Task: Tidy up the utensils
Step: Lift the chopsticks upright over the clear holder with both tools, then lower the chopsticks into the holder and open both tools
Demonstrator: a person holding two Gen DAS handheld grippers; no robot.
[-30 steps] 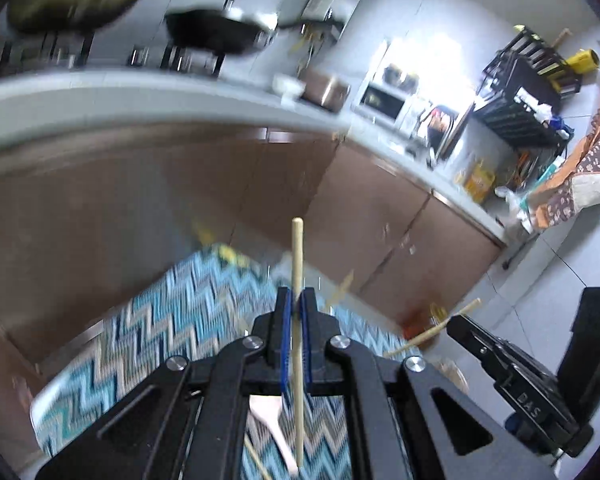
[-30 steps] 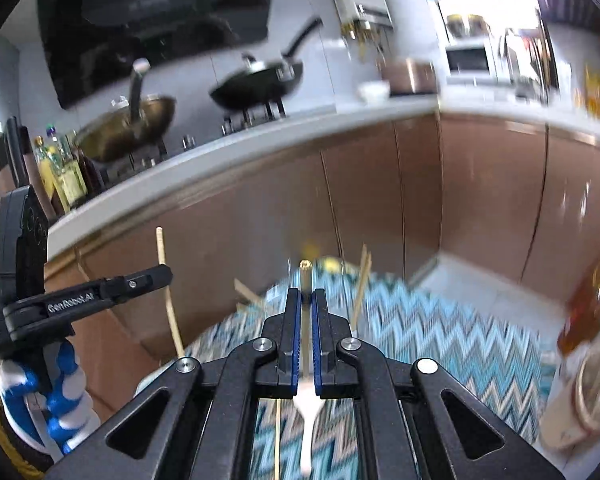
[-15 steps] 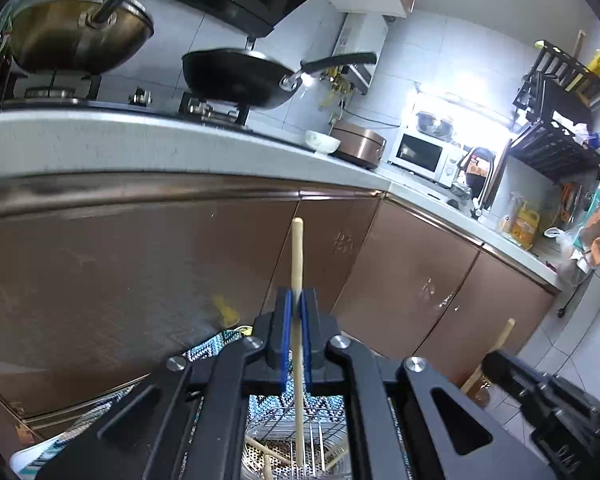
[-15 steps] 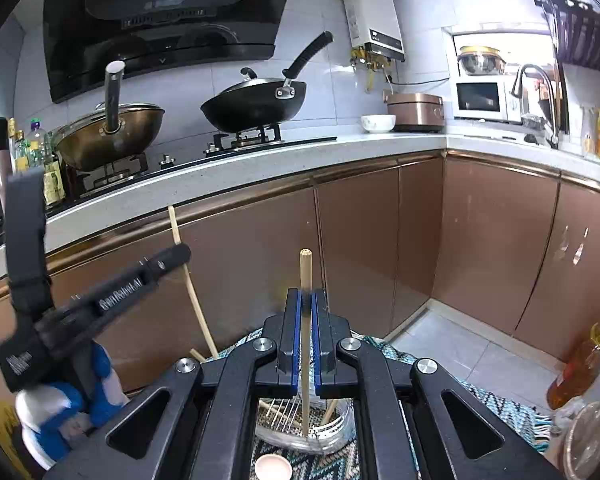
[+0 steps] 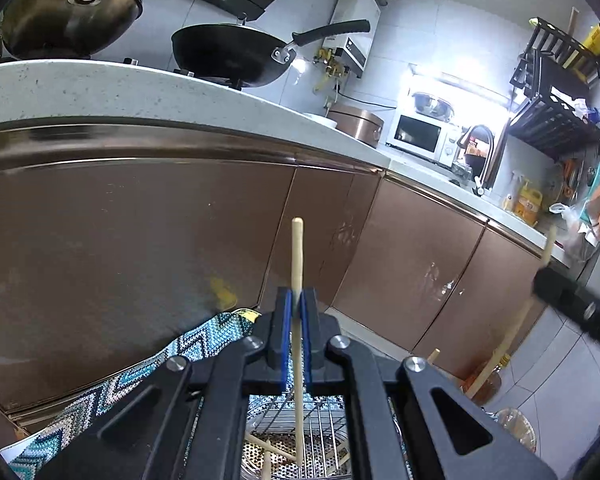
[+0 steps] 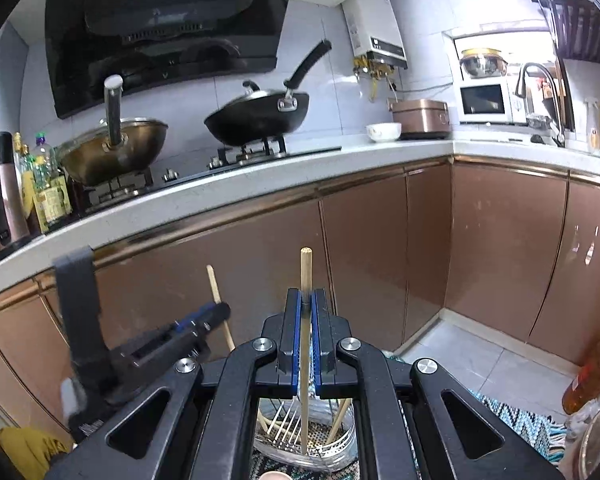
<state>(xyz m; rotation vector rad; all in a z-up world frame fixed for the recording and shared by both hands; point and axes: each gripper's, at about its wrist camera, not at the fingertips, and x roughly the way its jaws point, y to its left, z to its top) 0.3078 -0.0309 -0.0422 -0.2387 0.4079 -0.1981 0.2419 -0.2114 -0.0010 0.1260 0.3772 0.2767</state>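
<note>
Each tool pinches a thin round wooden stick upright: left tool (image 5: 296,304) its stick (image 5: 297,256), right tool (image 6: 307,304) its own stick (image 6: 306,276), lower ends over a perforated metal holder (image 6: 324,446).

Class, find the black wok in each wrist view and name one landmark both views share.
Left wrist view: the black wok is upper centre, on the stove above the counter edge.
Right wrist view: the black wok is just left of centre, on the stove.
Shared landmark: the white microwave, right of the wok in both.
</note>
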